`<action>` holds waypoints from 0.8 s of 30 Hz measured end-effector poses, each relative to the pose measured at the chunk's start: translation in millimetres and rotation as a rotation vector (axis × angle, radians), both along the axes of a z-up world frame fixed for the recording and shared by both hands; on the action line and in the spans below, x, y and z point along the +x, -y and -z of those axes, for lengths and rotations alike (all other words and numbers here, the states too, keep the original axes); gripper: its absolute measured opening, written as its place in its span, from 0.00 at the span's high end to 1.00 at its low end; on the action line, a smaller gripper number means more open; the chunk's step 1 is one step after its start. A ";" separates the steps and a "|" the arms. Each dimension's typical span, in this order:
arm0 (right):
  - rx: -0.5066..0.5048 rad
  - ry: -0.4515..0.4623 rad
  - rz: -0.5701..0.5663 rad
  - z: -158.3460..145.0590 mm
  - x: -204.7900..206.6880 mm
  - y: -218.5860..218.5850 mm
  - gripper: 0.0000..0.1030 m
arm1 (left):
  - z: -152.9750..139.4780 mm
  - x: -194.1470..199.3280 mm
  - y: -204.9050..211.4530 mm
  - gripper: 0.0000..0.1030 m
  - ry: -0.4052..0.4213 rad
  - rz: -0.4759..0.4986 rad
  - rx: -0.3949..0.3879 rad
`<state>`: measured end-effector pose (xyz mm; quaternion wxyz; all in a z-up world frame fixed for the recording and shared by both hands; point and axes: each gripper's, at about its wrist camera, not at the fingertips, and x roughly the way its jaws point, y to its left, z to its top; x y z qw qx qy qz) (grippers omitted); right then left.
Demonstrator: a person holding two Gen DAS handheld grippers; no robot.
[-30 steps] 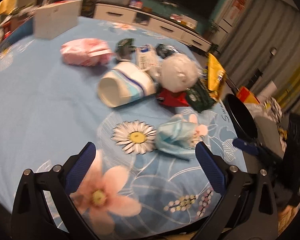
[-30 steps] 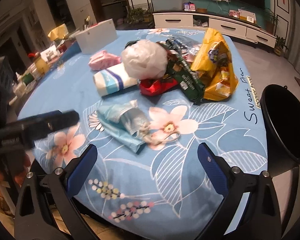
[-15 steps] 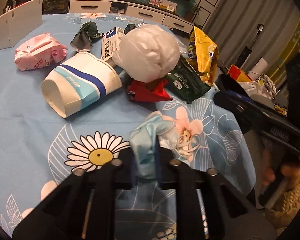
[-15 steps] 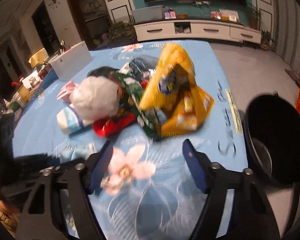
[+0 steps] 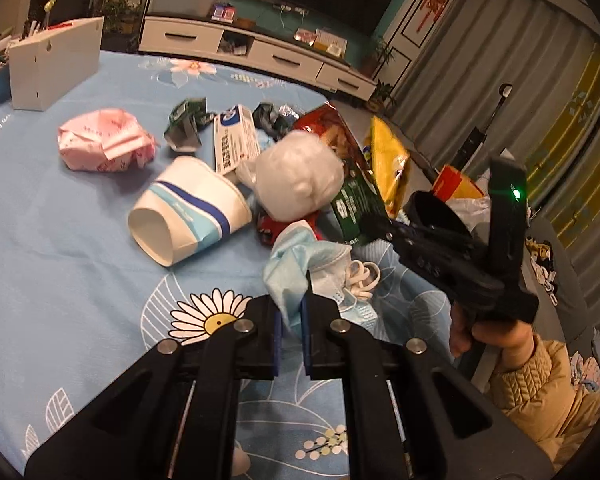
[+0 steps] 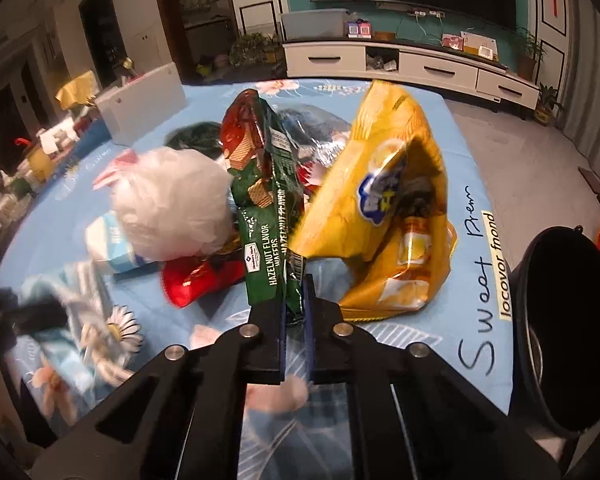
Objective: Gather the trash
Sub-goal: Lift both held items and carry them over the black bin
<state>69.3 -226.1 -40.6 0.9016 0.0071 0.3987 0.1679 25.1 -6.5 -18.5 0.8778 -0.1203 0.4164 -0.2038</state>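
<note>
My left gripper (image 5: pixel 291 322) has just pinched the crumpled blue mask (image 5: pixel 300 264), and my right gripper (image 6: pixel 296 320) has just clamped the green wafer wrapper (image 6: pixel 268 216) near the bench (image 5: pixel 60 260) edge.

On the bench (image 5: pixel 40 240) a paper cup (image 5: pixel 188 212) lay on its side, with a crumpled wrapper (image 5: pixel 104 146) behind it to the left and a box (image 5: pixel 52 66) farther back near the edge. Right of the cup sat a balled plastic bag (image 5: pixel 300 178), touching a wafer packet (image 6: pixel 268 216); a chip bag (image 6: pixel 384 208) stood just right of that. A face mask (image 5: pixel 300 268) lay in front of the plastic bag. A bin (image 6: pixel 568 332) stood off the bench's right edge.
</note>
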 end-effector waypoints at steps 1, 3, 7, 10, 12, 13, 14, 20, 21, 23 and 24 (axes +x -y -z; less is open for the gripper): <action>0.018 0.004 -0.003 -4.2 -4.8 1.9 0.92 | -3.5 -2.2 -0.9 0.91 0.008 0.000 -0.003; 0.037 0.027 -0.001 -15.4 -18.3 4.9 0.92 | -9.6 -7.1 -1.9 0.91 0.026 0.002 -0.005; 0.035 0.078 0.065 -40.0 -39.7 14.5 0.92 | -23.0 -17.3 -1.2 0.91 0.064 0.002 0.000; 0.036 0.117 0.094 -57.9 -50.8 20.1 0.92 | -32.8 -22.0 0.0 0.92 0.093 -0.002 0.007; 0.038 0.147 0.109 -69.8 -60.0 23.4 0.92 | -40.0 -24.8 1.5 0.91 0.108 -0.002 0.008; 0.041 0.165 0.117 -75.9 -64.2 24.8 0.92 | -42.9 -26.1 2.7 0.91 0.117 -0.002 0.010; 0.041 0.175 0.121 -79.7 -65.5 27.3 0.92 | -45.9 -27.7 4.1 0.91 0.124 -0.001 0.010; 0.042 0.230 0.146 -96.7 -78.9 37.2 0.92 | -68.7 -35.6 14.7 0.91 0.176 0.013 0.019; 0.043 0.236 0.154 -97.7 -80.4 40.0 0.92 | -71.5 -35.8 17.3 0.91 0.182 0.017 0.020; 0.047 0.248 0.169 -99.9 -84.5 45.0 0.92 | -77.5 -36.1 24.5 0.91 0.195 0.030 0.025; 0.055 0.253 0.172 -101.3 -86.1 47.9 0.92 | -80.2 -35.8 27.9 0.91 0.202 0.037 0.026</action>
